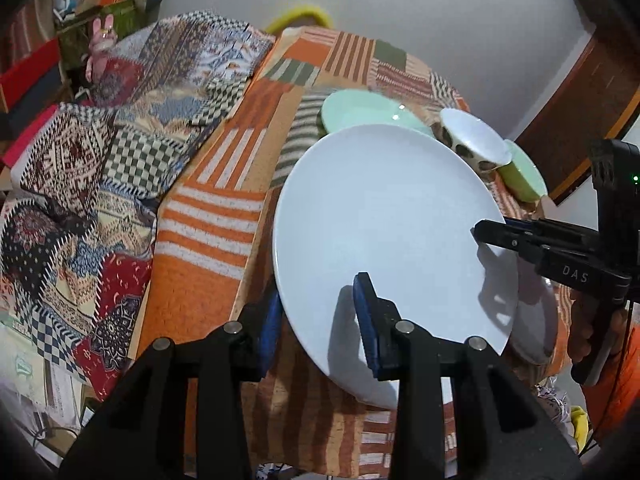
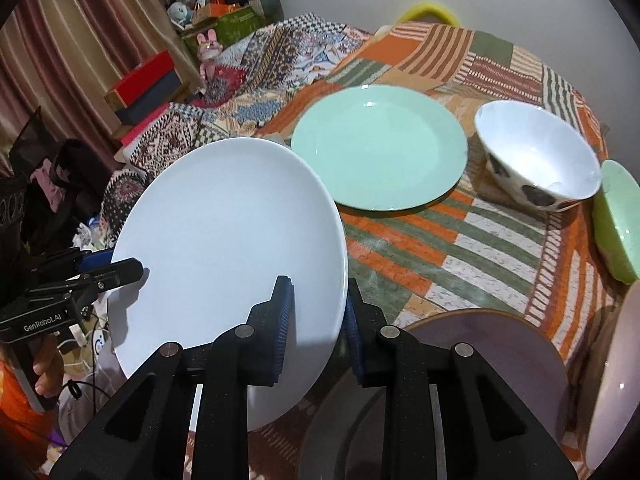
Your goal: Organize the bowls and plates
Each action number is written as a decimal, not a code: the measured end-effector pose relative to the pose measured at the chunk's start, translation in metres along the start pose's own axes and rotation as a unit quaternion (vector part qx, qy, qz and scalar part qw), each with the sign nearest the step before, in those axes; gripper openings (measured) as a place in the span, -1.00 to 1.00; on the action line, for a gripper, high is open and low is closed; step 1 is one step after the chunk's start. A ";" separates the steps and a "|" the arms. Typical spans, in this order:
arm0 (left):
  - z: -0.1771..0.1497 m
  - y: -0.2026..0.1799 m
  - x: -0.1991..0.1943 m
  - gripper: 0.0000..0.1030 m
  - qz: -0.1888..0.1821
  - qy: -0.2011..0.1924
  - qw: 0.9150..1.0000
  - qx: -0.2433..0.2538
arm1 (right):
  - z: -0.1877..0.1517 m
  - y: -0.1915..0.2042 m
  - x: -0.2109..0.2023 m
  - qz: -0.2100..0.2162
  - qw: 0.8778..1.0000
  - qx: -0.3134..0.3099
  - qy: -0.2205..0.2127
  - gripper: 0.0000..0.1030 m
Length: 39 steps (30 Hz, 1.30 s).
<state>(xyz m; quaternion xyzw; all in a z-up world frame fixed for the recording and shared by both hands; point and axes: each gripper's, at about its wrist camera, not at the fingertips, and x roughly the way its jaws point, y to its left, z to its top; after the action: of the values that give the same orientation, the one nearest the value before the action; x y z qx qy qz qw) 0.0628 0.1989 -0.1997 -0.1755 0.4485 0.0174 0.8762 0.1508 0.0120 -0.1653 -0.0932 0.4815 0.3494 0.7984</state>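
A large white plate (image 1: 384, 216) is held tilted above the table, gripped at opposite rims by both grippers. My left gripper (image 1: 316, 312) is shut on its near rim; it also shows at the left of the right wrist view (image 2: 120, 270). My right gripper (image 2: 318, 320) is shut on the plate's (image 2: 228, 240) other rim; it shows at the right of the left wrist view (image 1: 492, 234). A mint green plate (image 2: 380, 144), a white bowl with dark spots (image 2: 536, 156) and a light green bowl (image 2: 618, 224) sit on the table beyond.
The table has an orange and green striped patchwork cloth (image 2: 460, 240). A greyish plate with a brown rim (image 2: 492, 352) lies below my right gripper, with another pale dish (image 2: 616, 380) at the far right. A patterned quilt (image 1: 100, 168) and clutter lie to the left.
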 end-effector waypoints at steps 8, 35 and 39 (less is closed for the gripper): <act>0.005 -0.027 -0.015 -0.32 -0.009 -0.021 0.999 0.023 | -0.008 -0.012 -0.030 -0.007 0.999 0.015 -0.030 -0.55; 0.005 -0.144 0.017 -0.32 -0.054 0.008 0.992 0.117 | -0.074 -0.089 -0.089 -0.049 0.991 0.110 -0.057 -0.55; 0.001 -0.154 0.027 -0.32 -0.057 0.022 0.990 0.124 | -0.084 -0.096 -0.089 -0.052 0.990 0.122 -0.050 -0.55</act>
<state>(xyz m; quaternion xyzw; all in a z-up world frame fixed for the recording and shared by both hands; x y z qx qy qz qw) 0.1088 0.0517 -0.1761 -0.0911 0.4556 -0.0919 0.8807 0.1273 -0.1413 -0.1527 -0.0026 0.4743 0.2504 0.8440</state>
